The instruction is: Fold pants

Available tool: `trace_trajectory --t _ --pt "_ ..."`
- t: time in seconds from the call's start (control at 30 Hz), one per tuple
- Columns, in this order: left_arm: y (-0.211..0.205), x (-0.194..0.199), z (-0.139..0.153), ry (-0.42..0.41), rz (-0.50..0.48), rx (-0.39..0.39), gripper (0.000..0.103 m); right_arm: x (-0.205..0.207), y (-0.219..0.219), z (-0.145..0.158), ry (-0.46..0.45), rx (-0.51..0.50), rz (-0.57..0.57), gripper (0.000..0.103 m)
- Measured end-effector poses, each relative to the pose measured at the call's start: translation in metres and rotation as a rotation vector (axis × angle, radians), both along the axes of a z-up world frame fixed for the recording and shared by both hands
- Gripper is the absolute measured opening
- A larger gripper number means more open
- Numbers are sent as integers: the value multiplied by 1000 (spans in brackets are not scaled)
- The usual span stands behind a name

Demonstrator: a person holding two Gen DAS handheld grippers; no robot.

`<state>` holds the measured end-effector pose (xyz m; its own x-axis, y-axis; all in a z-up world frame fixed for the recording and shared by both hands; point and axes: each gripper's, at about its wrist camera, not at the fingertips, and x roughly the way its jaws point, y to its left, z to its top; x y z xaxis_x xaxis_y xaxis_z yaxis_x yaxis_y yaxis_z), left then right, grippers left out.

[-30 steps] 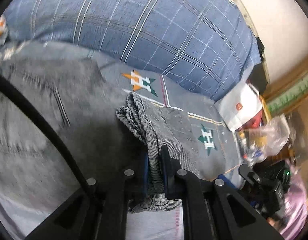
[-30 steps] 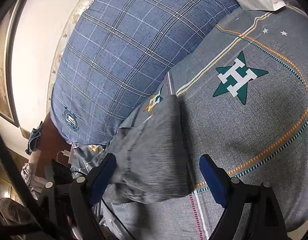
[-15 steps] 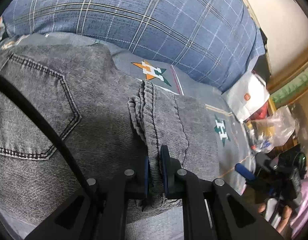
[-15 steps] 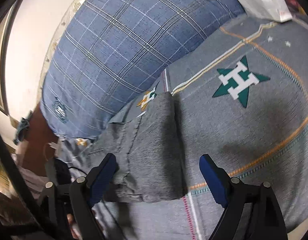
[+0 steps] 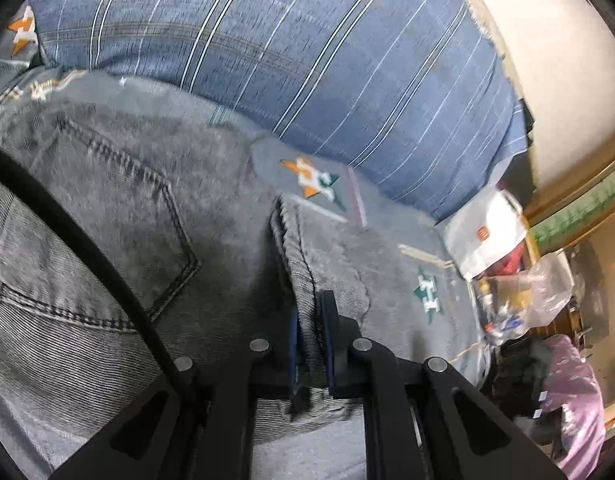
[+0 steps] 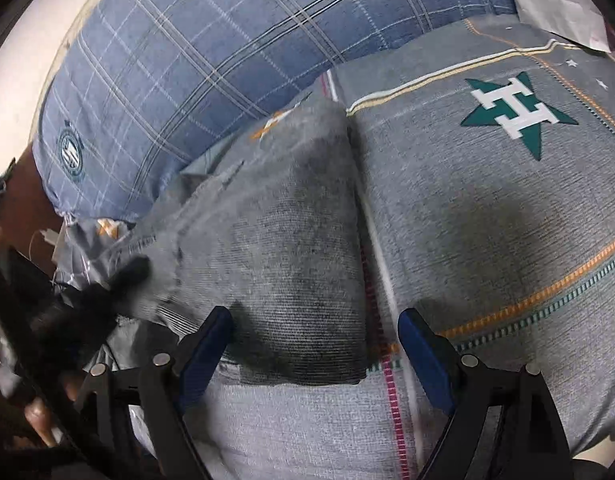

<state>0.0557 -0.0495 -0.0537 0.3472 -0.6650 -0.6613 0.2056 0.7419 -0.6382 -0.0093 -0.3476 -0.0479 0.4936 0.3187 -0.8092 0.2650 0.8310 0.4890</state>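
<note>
Pants [image 5: 107, 264] spread flatter; left hand-held gripper [image 5: 311, 344] pinching hem, right [image 6: 315, 344] spread above

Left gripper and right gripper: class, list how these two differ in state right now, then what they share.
The left gripper is shut on the folded edge of the grey denim pants; the right gripper stands open and holds nothing. The left's fingers pinch cloth; the right's fingers straddle the pants' corner without pressing. Both have black frames with blue pads, above the grey patterned bedsheet.
</note>
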Motion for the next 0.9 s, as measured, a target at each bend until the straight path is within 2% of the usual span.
trace_trajectory --t 0.07,0.17,0.23,0.33,0.57,0.63,0.7,0.9 --pt "-3 0 2 -25 -7 31 9 0 -1 -3 3 24 -7 87" --pt "-9 7 -21 53 -15 96 9 -1 -7 -8 21 49 -28 87" --pt "-7 7 -28 79 -5 77 9 -5 -10 -8 17 71 -38 87" --pt "-3 7 -21 46 -2 60 9 -10 -16 -8 -10 111 -53 87" --pt "9 12 -23 82 1 9 9 -27 -38 -7 -92 277 -93 87" --pt "9 11 -23 73 -1 19 9 -30 -42 -6 -114 299 -104 87" --pt "9 9 -22 74 2 20 9 -30 -41 -3 -125 292 -106 87" --pt "3 1 -12 60 -22 18 9 -22 -20 6 -136 180 -41 87"
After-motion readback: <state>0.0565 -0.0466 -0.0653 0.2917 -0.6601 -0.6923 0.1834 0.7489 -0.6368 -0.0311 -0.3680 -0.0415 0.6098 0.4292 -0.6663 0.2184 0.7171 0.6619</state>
